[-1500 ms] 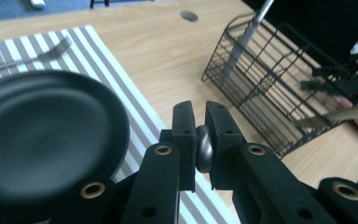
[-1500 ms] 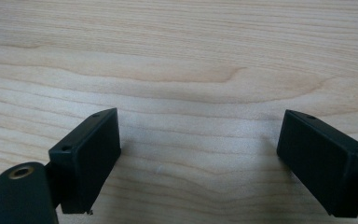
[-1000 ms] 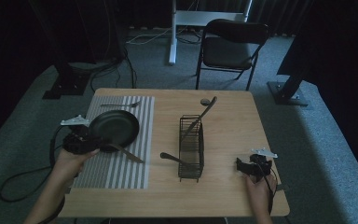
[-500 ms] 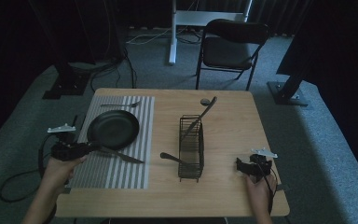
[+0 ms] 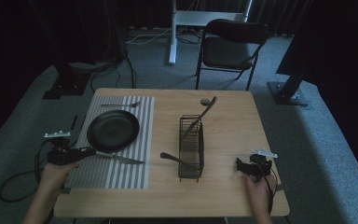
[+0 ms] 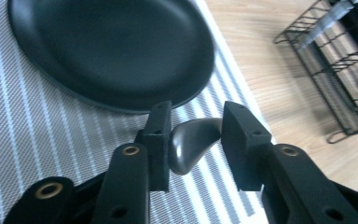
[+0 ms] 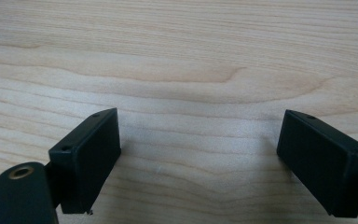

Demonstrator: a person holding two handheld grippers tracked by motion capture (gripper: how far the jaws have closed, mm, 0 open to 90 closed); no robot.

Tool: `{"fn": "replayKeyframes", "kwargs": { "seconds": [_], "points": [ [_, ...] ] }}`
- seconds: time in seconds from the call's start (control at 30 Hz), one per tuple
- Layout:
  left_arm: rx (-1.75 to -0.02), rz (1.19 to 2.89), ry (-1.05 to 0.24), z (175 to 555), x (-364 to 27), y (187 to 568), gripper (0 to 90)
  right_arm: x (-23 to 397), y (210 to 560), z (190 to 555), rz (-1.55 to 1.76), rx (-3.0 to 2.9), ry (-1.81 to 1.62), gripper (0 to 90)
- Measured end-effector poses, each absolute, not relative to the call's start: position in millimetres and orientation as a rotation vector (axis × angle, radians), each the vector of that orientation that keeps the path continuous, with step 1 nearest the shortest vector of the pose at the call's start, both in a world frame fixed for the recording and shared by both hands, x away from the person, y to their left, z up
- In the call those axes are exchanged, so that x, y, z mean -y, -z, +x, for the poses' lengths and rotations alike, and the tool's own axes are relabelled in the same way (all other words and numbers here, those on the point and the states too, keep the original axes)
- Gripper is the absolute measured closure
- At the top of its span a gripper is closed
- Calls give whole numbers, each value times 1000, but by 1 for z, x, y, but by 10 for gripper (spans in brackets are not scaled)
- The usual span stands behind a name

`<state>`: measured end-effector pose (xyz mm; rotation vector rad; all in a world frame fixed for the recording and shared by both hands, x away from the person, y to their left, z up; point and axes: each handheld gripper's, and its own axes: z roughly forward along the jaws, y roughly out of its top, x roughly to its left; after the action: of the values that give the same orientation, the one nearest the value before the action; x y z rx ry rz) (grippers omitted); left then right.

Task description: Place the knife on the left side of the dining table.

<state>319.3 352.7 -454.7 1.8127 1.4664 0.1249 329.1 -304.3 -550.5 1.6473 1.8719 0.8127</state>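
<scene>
- Left gripper (image 6: pixel 196 135): jaws have just been opening; the knife's (image 5: pixel 121 159) smooth, rounded metal handle (image 6: pixel 193 142) lies between the pads, released.
- Knife rests on the ribbed striped mat (image 5: pixel 121 172), just below the round matte-black plate (image 5: pixel 113 129).
- Right gripper (image 7: pixel 198 158): jaws spread wide over bare wood-grain table (image 7: pixel 191 56), holding nothing.
- Wire basket (image 5: pixel 191 149) stands mid-table.

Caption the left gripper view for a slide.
Left gripper, jaws just opening, straddles the knife handle on the striped placemat below the black plate.
</scene>
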Motion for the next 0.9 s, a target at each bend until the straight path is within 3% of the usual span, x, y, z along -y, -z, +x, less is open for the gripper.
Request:
{"fn": "replayKeyframes", "kwargs": {
  "seconds": [0.9],
  "points": [
    [-1654, 1846, -152, 331, -357, 499, 402, 304, 550, 329, 1648, -1872, -813, 124]
  ]
}}
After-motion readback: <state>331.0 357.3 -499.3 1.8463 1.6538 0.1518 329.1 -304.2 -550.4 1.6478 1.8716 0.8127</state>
